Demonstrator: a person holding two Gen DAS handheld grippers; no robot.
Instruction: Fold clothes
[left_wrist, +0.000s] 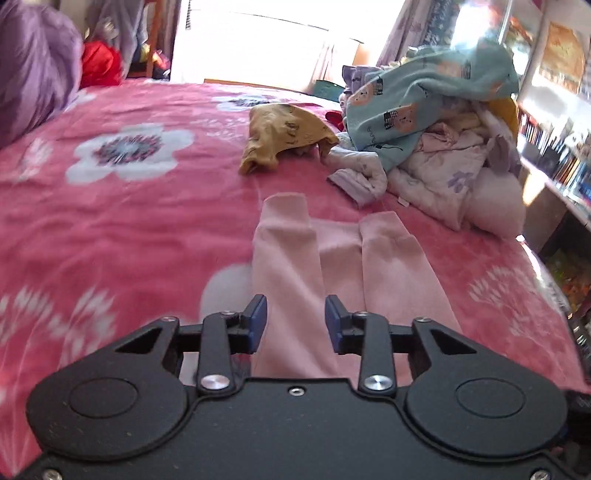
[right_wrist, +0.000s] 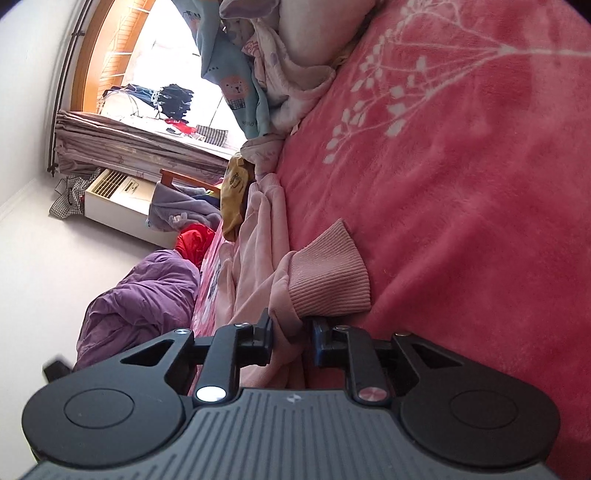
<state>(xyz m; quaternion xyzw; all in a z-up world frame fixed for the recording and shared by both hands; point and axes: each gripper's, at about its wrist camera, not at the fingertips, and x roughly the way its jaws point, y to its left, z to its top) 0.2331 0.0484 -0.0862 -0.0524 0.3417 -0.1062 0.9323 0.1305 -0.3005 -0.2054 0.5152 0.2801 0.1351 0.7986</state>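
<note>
I'm holding my left gripper (left_wrist: 295, 319) wide apart over the pink garment (left_wrist: 332, 266), which is lying low-centre on the red blanket (left_wrist: 129, 229). My right gripper (right_wrist: 291, 338) is pinching its fabric beside the ribbed cuff (right_wrist: 328, 267).

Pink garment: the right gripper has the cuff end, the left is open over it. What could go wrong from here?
1. The right gripper pinches bunched fabric beside the ribbed cuff; lifting may drag the whole pink garment and undo the lay.
2. The left gripper is open, holding nothing, so nothing anchors the cloth.
3. The unfolded pile lies close beyond; a sweeping fold could snag it.
</note>
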